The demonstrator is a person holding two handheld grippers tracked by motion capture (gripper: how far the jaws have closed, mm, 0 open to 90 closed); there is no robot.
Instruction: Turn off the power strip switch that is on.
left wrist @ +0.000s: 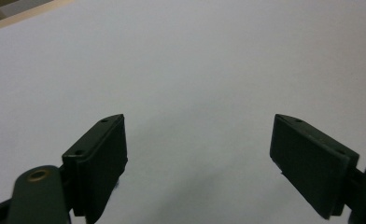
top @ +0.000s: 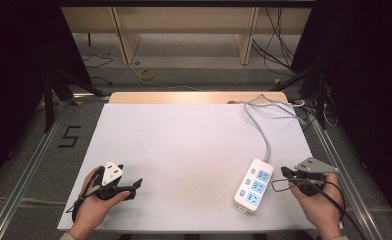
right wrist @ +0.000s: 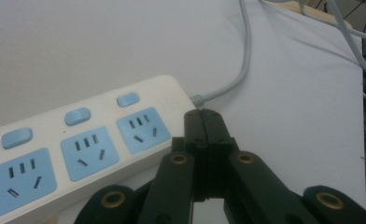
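A white power strip (top: 254, 186) with blue sockets and switches lies on the white table sheet (top: 194, 150) at the front right; its grey cord (top: 266, 135) runs back off the table. In the right gripper view the power strip (right wrist: 78, 144) lies just left of my right gripper (right wrist: 203, 114), whose jaws are pressed together with nothing between them. In the high view the right gripper (top: 286, 172) rests by the strip's right side. My left gripper (top: 136, 184) sits at the front left, and in its own view the left gripper (left wrist: 197, 140) stands open over bare sheet.
The wooden table edge (top: 194, 97) shows beyond the sheet. Metal rails (top: 39, 150) flank the table. Cables (top: 279, 45) and a wooden bench frame (top: 184, 25) lie on the floor behind. A "5" mark (top: 70, 136) sits left of the sheet.
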